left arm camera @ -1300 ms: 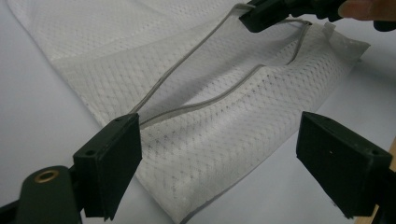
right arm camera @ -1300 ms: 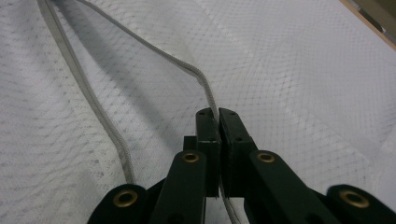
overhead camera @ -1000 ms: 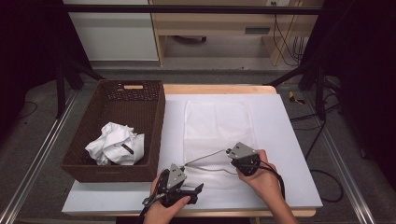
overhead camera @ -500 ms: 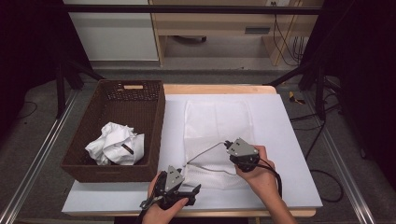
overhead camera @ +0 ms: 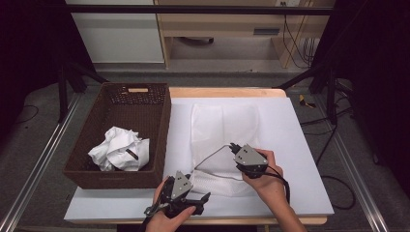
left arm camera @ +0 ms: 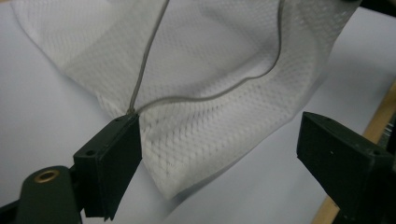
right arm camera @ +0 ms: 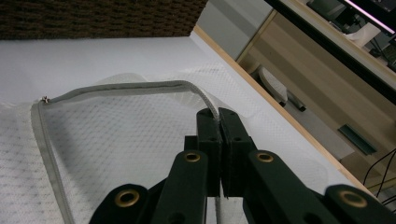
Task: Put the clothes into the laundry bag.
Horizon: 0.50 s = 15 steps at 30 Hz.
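Lifting the grey zipper edge [overhead camera: 212, 153] of the white mesh bag [overhead camera: 223, 126], the right gripper [overhead camera: 234, 146] was clamped tight on that edge, its two jaws pressed together with the tape caught between them. Compared with half a second before, the right hand had carried the edge a little farther up and away from the person, so the mouth of the bag gaped wider, while the left gripper [overhead camera: 205, 197] had drawn back toward the near edge of the white table [overhead camera: 290, 145] and sat released, jaws spread apart and grasping nothing. That suggested the opening step was nearly done and the left gripper was free to fetch something, perhaps the crumpled white clothes [overhead camera: 118, 151] lying in the brown wicker basket [overhead camera: 159, 125] just beside the bag. The bag itself lay flat on the middle of the table, its near corner toward the left gripper. From the left gripper view, the open jaws straddled that corner of the mesh bag [left arm camera: 219, 93] without touching the zipper edge [left arm camera: 210, 95], a detail too small to judge from above. From the right gripper view, the zipper edge [right arm camera: 116, 89] arched up into the closed jaws of the right gripper [right arm camera: 218, 116], and the basket [right arm camera: 93, 16] stood behind
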Tool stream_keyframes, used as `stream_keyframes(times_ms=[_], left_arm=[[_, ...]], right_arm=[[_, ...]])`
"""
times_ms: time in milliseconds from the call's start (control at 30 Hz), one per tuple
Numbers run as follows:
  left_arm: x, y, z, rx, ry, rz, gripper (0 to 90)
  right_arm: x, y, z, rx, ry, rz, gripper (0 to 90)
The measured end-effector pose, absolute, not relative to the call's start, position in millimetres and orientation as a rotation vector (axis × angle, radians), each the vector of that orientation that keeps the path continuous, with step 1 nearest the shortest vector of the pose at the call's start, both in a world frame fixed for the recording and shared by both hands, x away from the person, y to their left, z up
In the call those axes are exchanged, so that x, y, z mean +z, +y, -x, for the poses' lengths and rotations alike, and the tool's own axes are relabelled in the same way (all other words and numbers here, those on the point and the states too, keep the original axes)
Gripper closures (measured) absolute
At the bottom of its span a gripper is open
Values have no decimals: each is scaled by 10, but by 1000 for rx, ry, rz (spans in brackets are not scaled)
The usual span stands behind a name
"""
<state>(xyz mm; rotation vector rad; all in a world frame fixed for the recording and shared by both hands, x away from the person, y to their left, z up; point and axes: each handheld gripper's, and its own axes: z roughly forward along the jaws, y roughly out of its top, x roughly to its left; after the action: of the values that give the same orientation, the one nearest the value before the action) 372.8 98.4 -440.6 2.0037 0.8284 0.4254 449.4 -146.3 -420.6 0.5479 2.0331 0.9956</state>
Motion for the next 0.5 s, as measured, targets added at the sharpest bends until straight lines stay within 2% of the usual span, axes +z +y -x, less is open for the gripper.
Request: stream_keyframes(times_ms=[100, 133, 200, 233, 333, 367, 500], left_arm=[[-4028, 1046, -3725, 458, 794, -1996, 134], [-4028, 1046, -3725, 458, 794, -1996, 134], [-3670, 1163, -3757, 515, 793, -1996, 128], [-3670, 1163, -3757, 515, 793, -1996, 113], [-3296, 1350, -3883, 573, 767, -2094, 99], [-3140, 1476, -3977, 653, 750, -2166, 98], [-2982, 1767, -4202, 680, 801, -2259, 77]], right_arm=[[-4230, -1475, -4508, 993, 2044, -553, 886], [-4230, -1475, -4508, 993, 2044, -553, 886], [-4238, -1484, -4513, 989, 2053, -558, 886], [-4238, -1484, -4513, 989, 2053, -558, 886], [-4245, -1491, -4515, 986, 2056, -556, 885], [-4251, -1500, -4516, 985, 2062, -559, 885], [-4258, -1522, -4529, 985, 2065, -561, 884]])
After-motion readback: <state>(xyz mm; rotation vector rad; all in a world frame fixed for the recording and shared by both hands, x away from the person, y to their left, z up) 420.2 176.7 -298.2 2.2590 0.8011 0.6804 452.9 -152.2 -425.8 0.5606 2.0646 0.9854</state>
